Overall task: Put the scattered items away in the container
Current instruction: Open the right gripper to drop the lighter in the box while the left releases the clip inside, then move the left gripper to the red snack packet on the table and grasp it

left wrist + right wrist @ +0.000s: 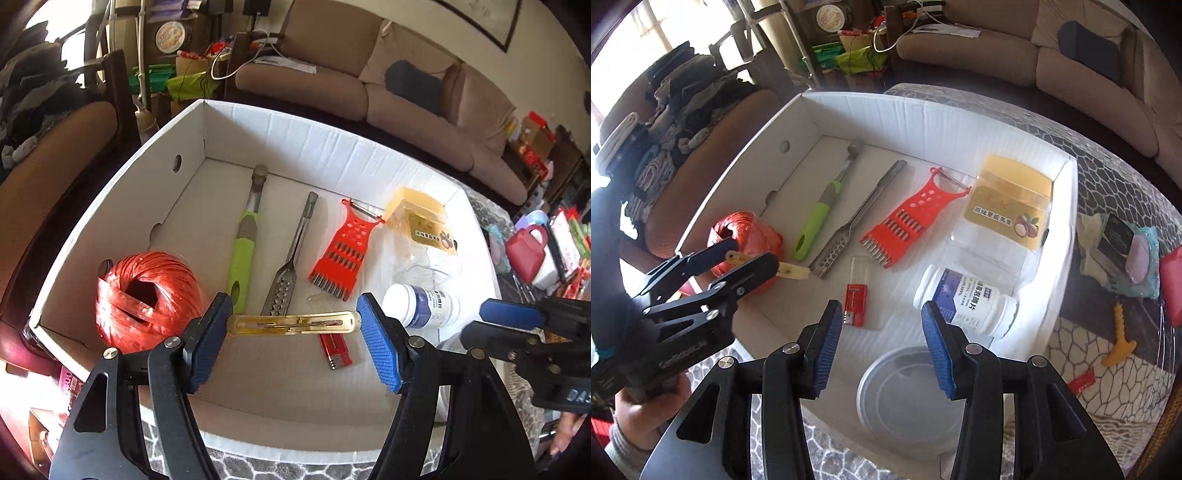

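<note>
White box (746,166) on a pebble-patterned table (1108,155) (sofa (424,110) behind) — left tongs (293,325) clamp a yellow case (295,324), right tongs (877,347) gape empty.

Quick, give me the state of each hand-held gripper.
Left hand-held gripper: shut on the yellow translucent clip, above the white box.
Right hand-held gripper: open, nothing between its pads.

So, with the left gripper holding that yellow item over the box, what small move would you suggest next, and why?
Probably lower the left gripper a little and open it: the yellow comb-like item is clamped end to end above the bare floor of the white box, near the red lighter, so it should drop inside cleanly.
</note>
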Motion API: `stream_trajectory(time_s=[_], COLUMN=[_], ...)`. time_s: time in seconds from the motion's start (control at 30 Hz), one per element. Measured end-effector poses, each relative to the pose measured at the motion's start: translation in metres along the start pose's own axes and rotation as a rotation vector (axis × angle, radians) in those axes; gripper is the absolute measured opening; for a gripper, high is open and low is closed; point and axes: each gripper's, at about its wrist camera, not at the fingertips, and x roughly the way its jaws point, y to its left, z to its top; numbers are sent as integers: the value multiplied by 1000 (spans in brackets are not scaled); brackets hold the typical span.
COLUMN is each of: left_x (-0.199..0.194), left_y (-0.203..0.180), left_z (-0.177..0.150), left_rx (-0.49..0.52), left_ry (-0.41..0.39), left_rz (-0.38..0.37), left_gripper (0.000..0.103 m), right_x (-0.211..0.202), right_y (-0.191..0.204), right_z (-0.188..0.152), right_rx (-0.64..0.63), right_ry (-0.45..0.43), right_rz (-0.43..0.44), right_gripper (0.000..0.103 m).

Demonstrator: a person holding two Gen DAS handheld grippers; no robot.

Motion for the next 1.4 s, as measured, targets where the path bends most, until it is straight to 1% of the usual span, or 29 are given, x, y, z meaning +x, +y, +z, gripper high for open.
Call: stream_trajectory(time_s=[0.13,0.2,0.27,0.4,0.43,0.47,0.5,0.53,0.6,0.67,0.87,1.13,1.23,1.33,1.37,1.4], left_x=[18,24,27,32,31,28,24,20,10,0,-29,-69,-84,-98,-103,-107], left_y=[-7,-10,-11,-13,-13,-12,-10,-10,-6,-2,-1,-16,-27,-43,-49,-55], left_z=[-1,-3,-7,-17,-19,-21,-21,-22,-21,-18,-14,-21,-25,-30,-32,-33], left_rx=[-7,2,11,20,19,13,6,3,-13,-27,-18,17,36,69,78,85], left_ry=[11,13,14,70,75,77,74,67,58,46,19,-7,-19,-34,-38,-41], left_rz=[31,58,67,69,68,67,64,59,53,46,63,62,59,69,64,57], left_gripper=[67,67,67,68,69,77,80,80,86,87,87,87,87,88,90,93], right_x=[-13,-18,-21,-19,-18,-17,-16,-16,-16,-17,-27,-55,-68,-81,-85,-88], right_y=[-2,-4,-4,-4,-5,-5,-5,-6,-5,-4,5,17,16,10,7,5], right_z=[-9,-15,-21,-29,-30,-32,-34,-35,-39,-42,-48,-55,-61,-69,-72,-75], right_rx=[12,9,0,-13,-12,-10,-8,-6,-2,2,-4,-13,-1,15,20,26], right_ry=[-21,-26,-28,-35,-34,-32,-30,-30,-30,-30,-38,-64,-81,-96,-96,-95], right_rz=[37,54,63,70,74,77,79,80,84,87,82,54,38,22,18,10], right_gripper=[47,47,47,48,48,48,48,48,48,48,49,49,55,65,76,94])
